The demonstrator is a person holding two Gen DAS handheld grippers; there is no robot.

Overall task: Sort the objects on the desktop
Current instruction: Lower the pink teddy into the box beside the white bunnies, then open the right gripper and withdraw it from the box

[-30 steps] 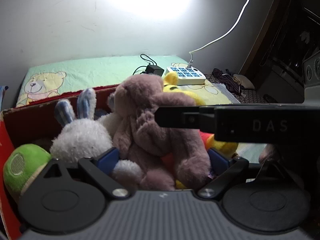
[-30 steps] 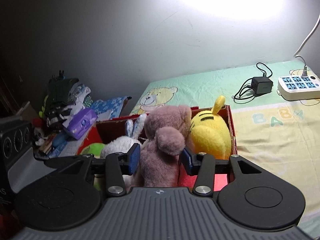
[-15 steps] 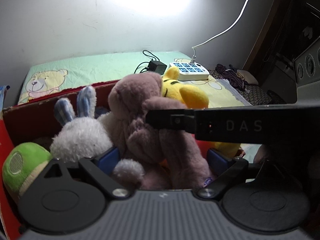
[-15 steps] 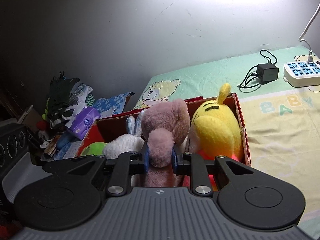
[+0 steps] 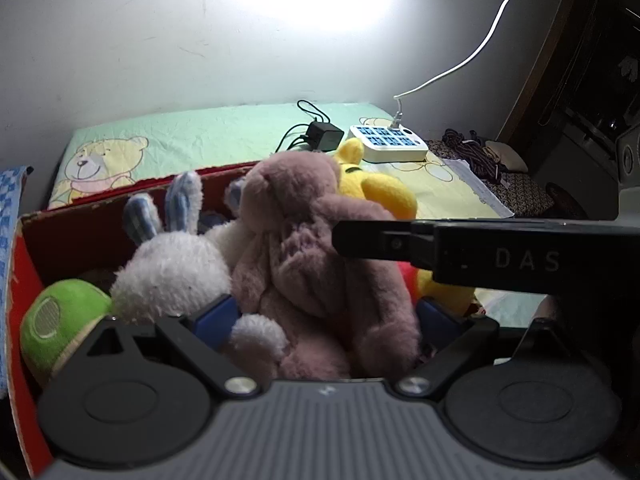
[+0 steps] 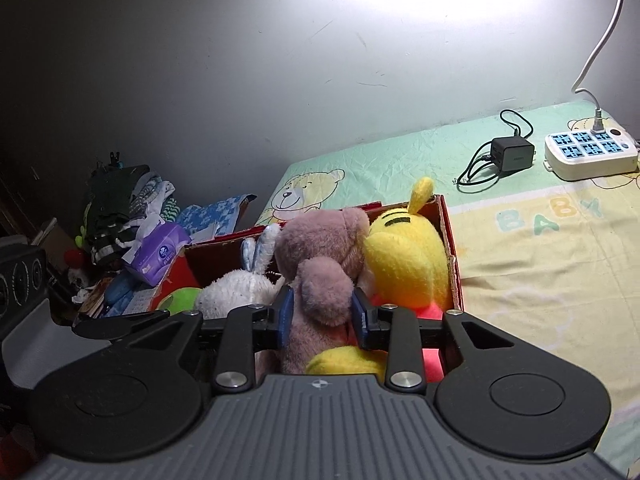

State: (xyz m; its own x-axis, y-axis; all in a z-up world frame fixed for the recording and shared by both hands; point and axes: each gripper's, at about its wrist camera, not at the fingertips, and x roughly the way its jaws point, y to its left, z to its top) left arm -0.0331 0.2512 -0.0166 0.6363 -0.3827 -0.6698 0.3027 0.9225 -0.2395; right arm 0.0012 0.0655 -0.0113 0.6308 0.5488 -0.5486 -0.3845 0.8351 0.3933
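- left gripper (image 5: 324,316): jaws wide apart around the pink bear (image 5: 316,264) low down, holding nothing; rabbit (image 5: 172,268) at its 10 o'clock
- bear sits upright in the red box (image 5: 80,232), between the rabbit and the yellow toy (image 6: 404,264)
- right gripper (image 6: 322,312): pads pinched on the bear's arm
- step, i judge: settling the bear in the box; next calls for freeing the arm and backing out toward 6 o'clock
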